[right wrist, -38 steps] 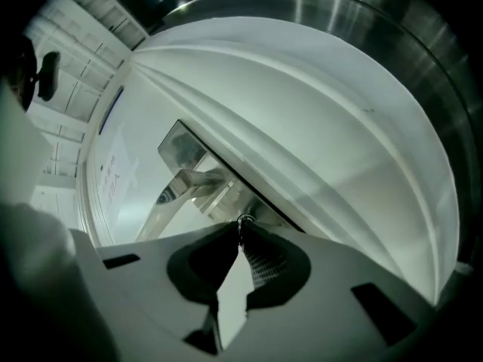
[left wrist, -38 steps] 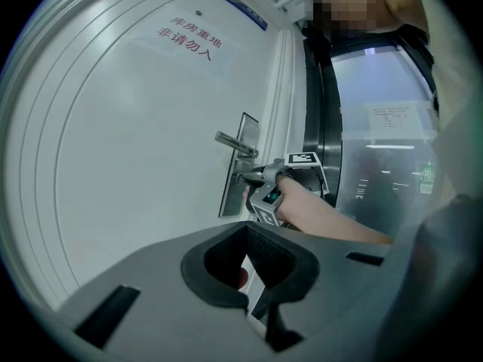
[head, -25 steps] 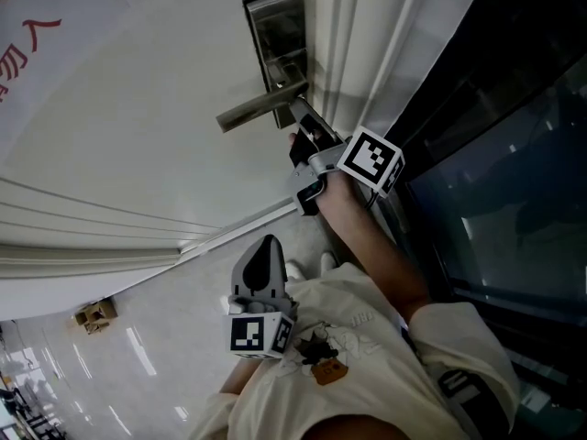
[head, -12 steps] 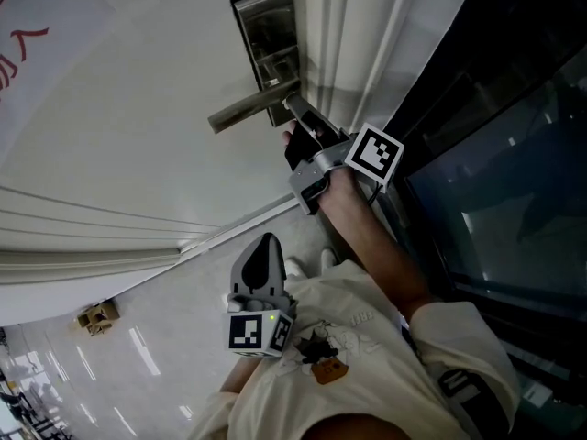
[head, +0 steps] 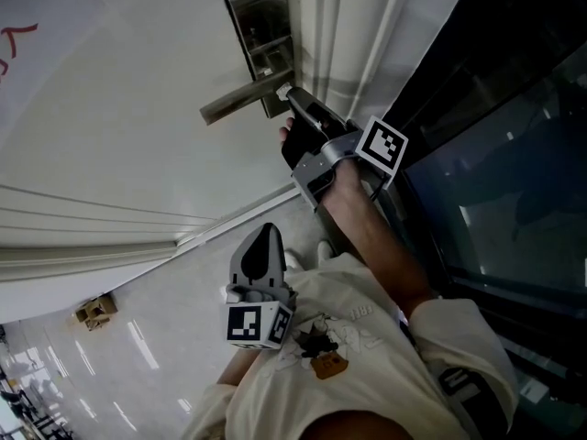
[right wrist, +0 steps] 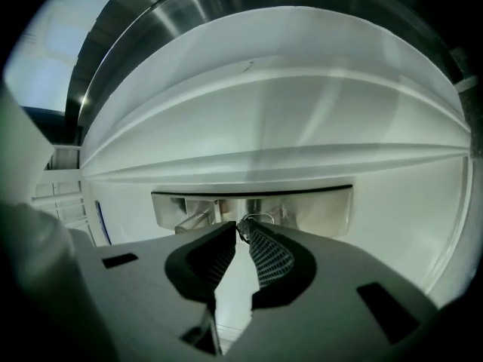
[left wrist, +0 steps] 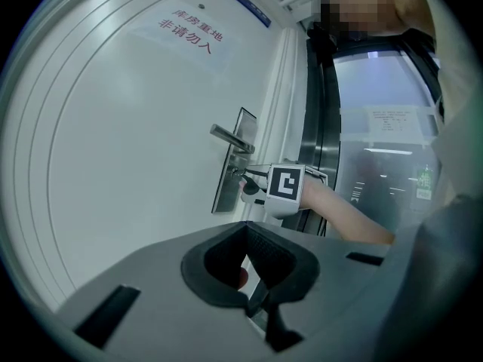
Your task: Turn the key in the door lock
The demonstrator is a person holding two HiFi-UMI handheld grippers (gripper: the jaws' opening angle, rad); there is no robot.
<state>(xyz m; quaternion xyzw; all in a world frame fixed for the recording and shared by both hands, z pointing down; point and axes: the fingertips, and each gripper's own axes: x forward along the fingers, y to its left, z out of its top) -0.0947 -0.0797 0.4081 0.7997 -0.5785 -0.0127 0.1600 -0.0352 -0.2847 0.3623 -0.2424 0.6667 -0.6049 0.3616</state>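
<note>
- Two grippers are in view, but only the right gripper (head: 290,95) is at the door (head: 138,108). Its tips meet the steel lock plate (head: 260,26) just below the lever handle (head: 240,99).
- The key (right wrist: 243,228) sits at 12 o'clock from the fingers, at their very tips, with its wire ring just beside them. Its long axis seems to run straight into the door, in line with the gripper.
- The right fingers have just been closing and now pinch the key's head.
- In the head view, the right forearm reaches toward 11 o'clock.
- The left gripper (head: 264,246) waits at 6 o'clock from the lock, well apart, its fingers together on nothing.
</note>
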